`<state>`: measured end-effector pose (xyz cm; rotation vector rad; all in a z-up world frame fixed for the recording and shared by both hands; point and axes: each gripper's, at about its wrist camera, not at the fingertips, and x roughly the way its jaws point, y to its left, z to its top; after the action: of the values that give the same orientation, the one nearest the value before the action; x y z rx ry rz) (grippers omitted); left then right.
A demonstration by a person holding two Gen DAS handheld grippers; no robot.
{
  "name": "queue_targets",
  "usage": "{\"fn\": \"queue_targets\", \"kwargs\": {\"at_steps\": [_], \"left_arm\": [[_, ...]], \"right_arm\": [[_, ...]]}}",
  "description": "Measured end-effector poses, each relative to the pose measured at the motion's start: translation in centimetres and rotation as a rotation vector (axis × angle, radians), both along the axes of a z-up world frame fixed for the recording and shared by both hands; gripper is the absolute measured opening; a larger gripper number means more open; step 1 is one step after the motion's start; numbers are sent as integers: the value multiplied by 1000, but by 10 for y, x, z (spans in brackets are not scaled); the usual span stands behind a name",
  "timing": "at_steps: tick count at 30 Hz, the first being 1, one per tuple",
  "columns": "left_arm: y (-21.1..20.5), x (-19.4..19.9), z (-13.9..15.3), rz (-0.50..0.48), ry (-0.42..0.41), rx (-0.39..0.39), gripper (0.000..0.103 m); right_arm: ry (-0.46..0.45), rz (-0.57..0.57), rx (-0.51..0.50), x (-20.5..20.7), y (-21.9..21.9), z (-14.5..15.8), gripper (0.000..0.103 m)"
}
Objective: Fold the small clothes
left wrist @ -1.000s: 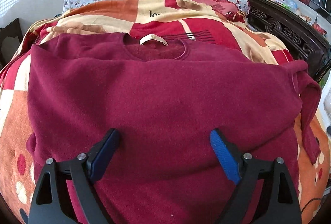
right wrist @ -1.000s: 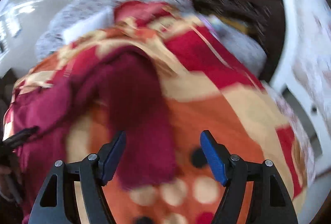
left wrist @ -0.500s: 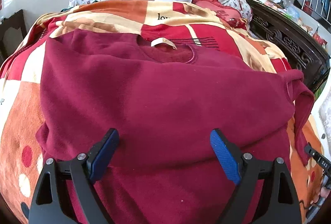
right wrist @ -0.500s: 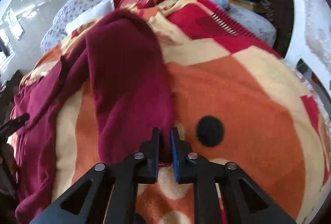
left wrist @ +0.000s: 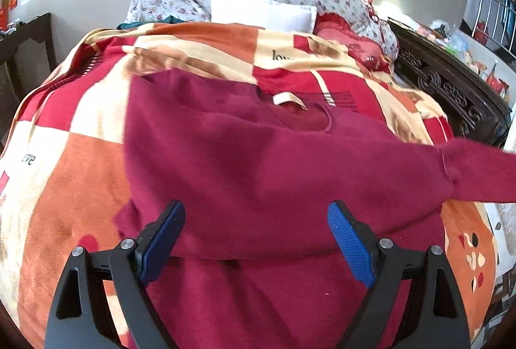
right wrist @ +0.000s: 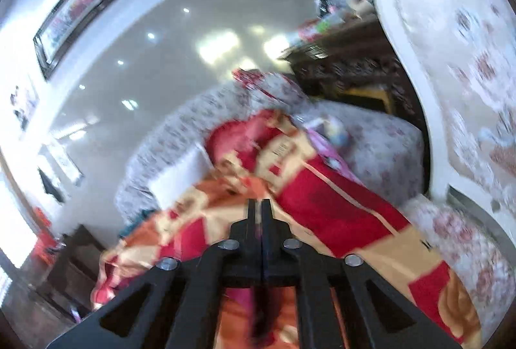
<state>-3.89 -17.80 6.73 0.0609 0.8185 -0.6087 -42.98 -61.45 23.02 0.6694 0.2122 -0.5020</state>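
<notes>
"love" reads on the patchwork blanket (left wrist: 80,130) at 9 and 12 o'clock of the maroon sweatshirt (left wrist: 258,175) with its blank neck tag (left wrist: 288,100), left gripper (left wrist: 256,239) gaping empty, right gripper (right wrist: 261,210) now pinched on its sleeve (left wrist: 480,171), lifted outstretched toward 3 o'clock.

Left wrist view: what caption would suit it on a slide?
Open left hand-held gripper hovers over a maroon sweater spread on a patchwork blanket, one sleeve pulled out to the right.
</notes>
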Motion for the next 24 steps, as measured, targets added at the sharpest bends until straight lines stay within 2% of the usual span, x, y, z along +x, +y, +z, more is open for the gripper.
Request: {"fn": "queue_targets", "kwargs": {"at_steps": [2,4,6,8,9,10,11,12,13,15,17,19,24], "left_arm": [[8,3,2,12,-1,-15,89],[15,7,2,29,10,-34,89],[21,10,0,39,35,-60,89],[26,11,-2,43,51,-76,89],[27,8,-4,39,56,-81,89],[28,7,-4,31,56,-79,89],[28,5,-4,23,49,-74,89],[29,4,-4,20,42,-69,89],[30,3,-3,19,35,-67,89],[33,3,-4,20,33,-67,89],[34,4,-6,22,47,-71,89],[35,6,-7,26,54,-70,89],[32,5,-10,34,66,-68,89]], "right_arm": [[-24,83,-17,13,14,23,2],[-5,138,-65,26,36,38,2],[26,192,-102,47,59,46,2],[72,183,-117,61,72,42,2],[98,158,-107,65,73,34,3],[126,138,-100,67,74,26,10],[180,116,-90,69,72,13,30],[240,105,-72,71,69,-5,45],[298,89,-51,70,67,-24,68],[429,49,-6,67,62,-65,70],[501,36,25,58,62,-98,70],[539,45,42,44,71,-122,70],[562,144,4,21,108,-146,70]]}}
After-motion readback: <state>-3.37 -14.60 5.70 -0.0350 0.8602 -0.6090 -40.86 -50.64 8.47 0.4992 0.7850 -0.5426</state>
